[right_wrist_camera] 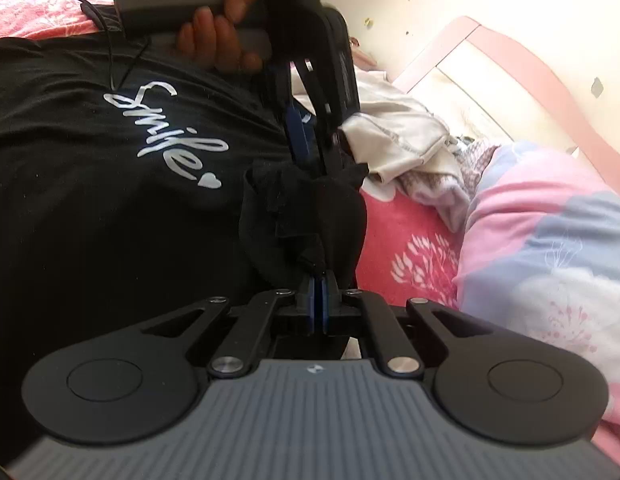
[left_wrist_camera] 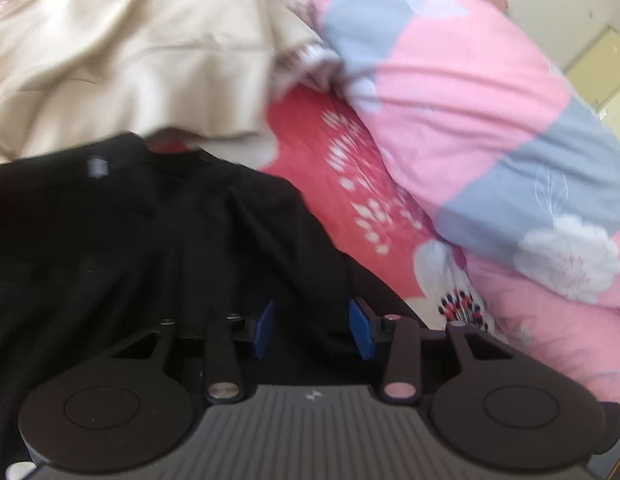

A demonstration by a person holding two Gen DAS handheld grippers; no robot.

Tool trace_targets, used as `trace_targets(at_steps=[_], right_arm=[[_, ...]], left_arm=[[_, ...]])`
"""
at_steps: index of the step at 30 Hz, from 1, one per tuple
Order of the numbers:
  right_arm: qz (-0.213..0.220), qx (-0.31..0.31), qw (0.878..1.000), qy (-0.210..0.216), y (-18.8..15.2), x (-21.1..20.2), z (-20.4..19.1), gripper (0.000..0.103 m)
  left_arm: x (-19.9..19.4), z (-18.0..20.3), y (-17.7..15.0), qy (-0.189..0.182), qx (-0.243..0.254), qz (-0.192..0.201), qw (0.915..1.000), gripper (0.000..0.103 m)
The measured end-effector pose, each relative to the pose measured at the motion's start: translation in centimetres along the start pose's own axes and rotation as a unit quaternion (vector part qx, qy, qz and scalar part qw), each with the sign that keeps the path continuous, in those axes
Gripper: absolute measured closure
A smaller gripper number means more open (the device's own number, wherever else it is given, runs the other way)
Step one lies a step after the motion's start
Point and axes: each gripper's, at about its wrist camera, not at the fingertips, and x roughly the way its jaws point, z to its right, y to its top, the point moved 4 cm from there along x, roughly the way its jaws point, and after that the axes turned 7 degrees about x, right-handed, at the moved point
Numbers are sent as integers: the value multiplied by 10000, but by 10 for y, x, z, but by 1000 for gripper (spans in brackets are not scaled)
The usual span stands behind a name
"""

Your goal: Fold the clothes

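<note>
A black T-shirt point(right_wrist_camera: 89, 208) with white "Smile" script lies spread on the bed. My right gripper point(right_wrist_camera: 319, 300) is shut on a bunched fold of the shirt's black fabric point(right_wrist_camera: 305, 220) at its right edge. A hand point(right_wrist_camera: 213, 24) holds my left gripper point(right_wrist_camera: 305, 148) just beyond that bunch, fingers pointing down at it. In the left wrist view the left gripper point(left_wrist_camera: 312, 328) is open, its blue pads point(left_wrist_camera: 265, 328) apart with the black T-shirt point(left_wrist_camera: 149, 248) lying beneath and between them.
A beige garment point(left_wrist_camera: 121, 52) is heaped beyond the shirt, the same beige garment point(right_wrist_camera: 394, 140) showing in the right wrist view. A pink and grey quilt point(left_wrist_camera: 470, 120) is piled on the right. The red floral bedsheet point(left_wrist_camera: 342, 184) shows between them. A pink headboard point(right_wrist_camera: 522, 60) stands behind.
</note>
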Motion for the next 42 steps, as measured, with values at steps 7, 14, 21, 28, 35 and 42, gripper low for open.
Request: trace_targets(at_steps=[7, 14, 21, 28, 35, 42], right_arm=[[-30, 179, 9998, -22, -4, 2, 2, 101], [-140, 420, 9990, 2, -10, 6, 4, 101], [-243, 587, 9979, 92, -17, 10, 2, 101], [-260, 991, 9946, 166, -16, 5, 11, 101], [-52, 2930, 9530, 775, -6, -2, 59, 101], [166, 3655, 9257, 960, -2, -8, 76, 101]], left_arm=[[20, 11, 0, 137, -164, -332, 9992, 102], [-8, -30, 18, -62, -1368, 351, 9900, 102], [-12, -61, 15, -190, -2347, 639, 9698, 96], [-42, -44, 7, -74, -1317, 534, 9898, 61], [-36, 41, -31, 528, 1778, 107, 9826, 51], [-10, 52, -55, 1274, 2565, -10, 9581, 57]])
